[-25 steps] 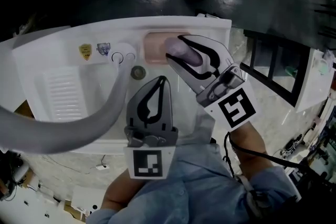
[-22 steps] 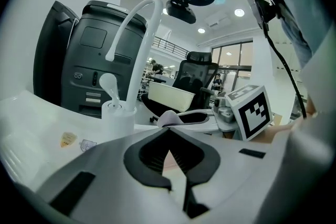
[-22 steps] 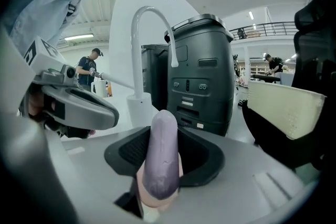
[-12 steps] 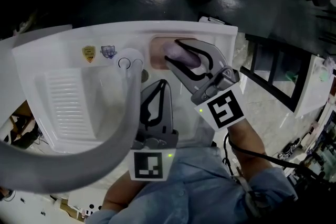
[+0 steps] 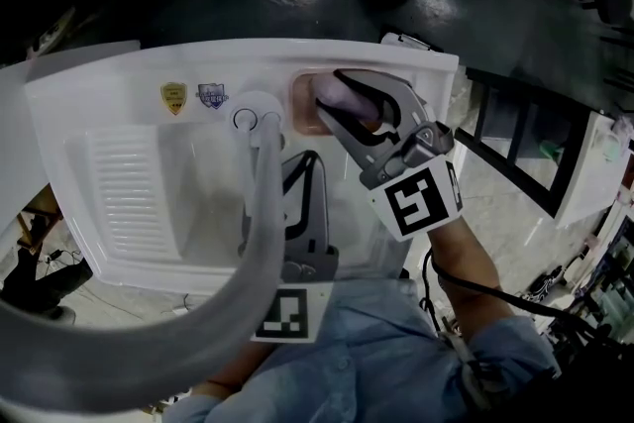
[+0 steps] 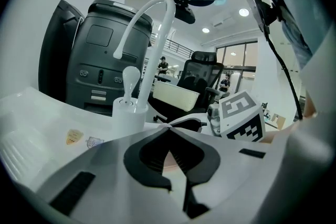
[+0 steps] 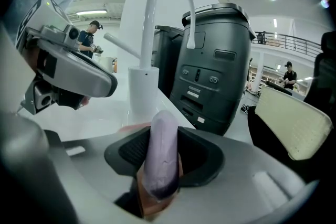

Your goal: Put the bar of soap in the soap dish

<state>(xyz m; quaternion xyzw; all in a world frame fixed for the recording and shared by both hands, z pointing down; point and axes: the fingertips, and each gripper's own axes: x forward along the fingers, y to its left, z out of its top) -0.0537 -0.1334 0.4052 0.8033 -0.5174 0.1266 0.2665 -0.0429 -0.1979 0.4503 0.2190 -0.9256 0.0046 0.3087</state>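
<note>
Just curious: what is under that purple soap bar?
The pink dish on the sink rim lies below the soap, clamped in the right gripper's jaws. Soap and jaws cover most of it; whether they touch is hidden.

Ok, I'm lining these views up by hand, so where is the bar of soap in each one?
Head view: bar of soap at upper centre, gripped in the right tongs, over the pink soap dish.
Left gripper view: not made out; the shut left tongs block that spot.
Right gripper view: bottom centre, on edge between the tongs.
Shared landmark: the white faucet.
</note>
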